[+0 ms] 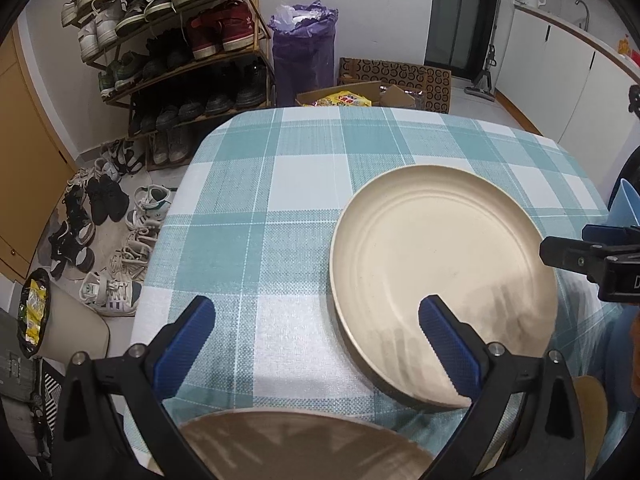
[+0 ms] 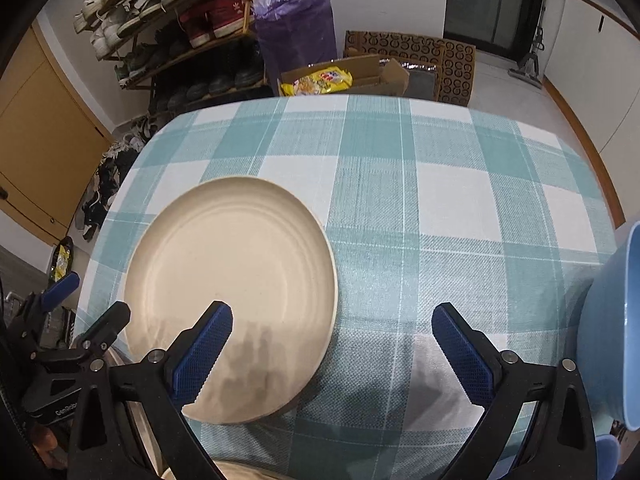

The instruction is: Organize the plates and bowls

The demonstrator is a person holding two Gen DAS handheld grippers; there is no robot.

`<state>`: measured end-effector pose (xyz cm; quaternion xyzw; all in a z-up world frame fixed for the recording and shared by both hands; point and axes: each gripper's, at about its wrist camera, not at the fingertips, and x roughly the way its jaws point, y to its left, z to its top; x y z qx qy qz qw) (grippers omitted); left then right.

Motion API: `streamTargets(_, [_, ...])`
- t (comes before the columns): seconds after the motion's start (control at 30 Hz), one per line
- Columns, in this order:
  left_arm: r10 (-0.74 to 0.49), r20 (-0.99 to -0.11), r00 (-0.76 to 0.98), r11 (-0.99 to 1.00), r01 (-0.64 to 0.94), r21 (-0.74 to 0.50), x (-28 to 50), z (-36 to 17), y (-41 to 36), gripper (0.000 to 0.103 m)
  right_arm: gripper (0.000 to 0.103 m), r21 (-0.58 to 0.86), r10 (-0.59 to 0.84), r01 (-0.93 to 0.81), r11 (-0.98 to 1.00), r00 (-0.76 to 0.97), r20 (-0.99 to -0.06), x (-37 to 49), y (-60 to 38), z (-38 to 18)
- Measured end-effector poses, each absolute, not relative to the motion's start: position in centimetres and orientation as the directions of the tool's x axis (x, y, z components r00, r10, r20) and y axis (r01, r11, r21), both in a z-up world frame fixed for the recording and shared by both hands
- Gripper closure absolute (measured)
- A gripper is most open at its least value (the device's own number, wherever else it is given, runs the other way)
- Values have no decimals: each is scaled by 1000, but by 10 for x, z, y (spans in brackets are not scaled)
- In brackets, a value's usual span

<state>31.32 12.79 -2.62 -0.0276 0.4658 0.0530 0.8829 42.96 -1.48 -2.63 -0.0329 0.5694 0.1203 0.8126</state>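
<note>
Both your left gripper (image 1: 316, 324) and right gripper (image 2: 332, 330) are wide apart and hold nothing, the plate (image 2: 232, 292) lies at 10 o'clock from your right one, and a fast grab could shove it off the table (image 2: 440, 184).

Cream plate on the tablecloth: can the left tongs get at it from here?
Probably yes. The left tongs are open and empty, and one finger already overlaps the cream plate near its rim. Nothing lies on the plate. The right tongs hover by its other side, also open.
</note>
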Motion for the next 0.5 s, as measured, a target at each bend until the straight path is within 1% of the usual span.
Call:
streamTargets(0.07, [57, -832, 552, 994, -112, -6, 316, -30, 128, 2, 1, 89, 152, -218, 972, 293, -944, 430, -12, -30])
streamTargets(0.13, [55, -836, 546, 993, -115, -9, 318, -32, 129, 2, 1, 56, 120, -210, 976, 308, -944, 432, -8, -30])
streamTargets(0.27, [45, -840, 540, 994, -112, -19, 321, -35, 129, 2, 2, 73, 124, -192, 979, 266, -956, 439, -6, -41])
streamTargets(0.3, [46, -842, 538, 993, -113, -18, 322, -36, 129, 3, 7, 74, 122, -186, 980, 258, -959, 440, -7, -45])
streamTargets(0.33, [46, -844, 535, 993, -114, -18, 322, -36, 130, 4, 17, 76, 120, -181, 981, 246, -962, 441, -6, -49])
streamTargets(0.37, [43, -845, 533, 993, -113, -20, 322, -37, 130, 8, 22, 80, 121, -175, 981, 236, -964, 442, -6, -52])
streamTargets(0.4, [39, -847, 530, 994, -110, -23, 322, -37, 130, 10, 26, 91, 128, -168, 982, 227, -966, 443, -7, -56])
streamTargets(0.43, [36, -847, 530, 994, -108, -25, 322, -38, 130, 11, 26, 97, 134, -165, 981, 227, -965, 443, -7, -57])
streamTargets(0.47, [34, -847, 530, 994, -107, -27, 322, -38, 130, 12, 29, 101, 138, -166, 981, 228, -964, 443, -6, -57])
streamTargets(0.5, [29, -847, 530, 994, -104, -31, 322, -38, 130, 17, 31, 107, 143, -167, 980, 225, -964, 443, -6, -58])
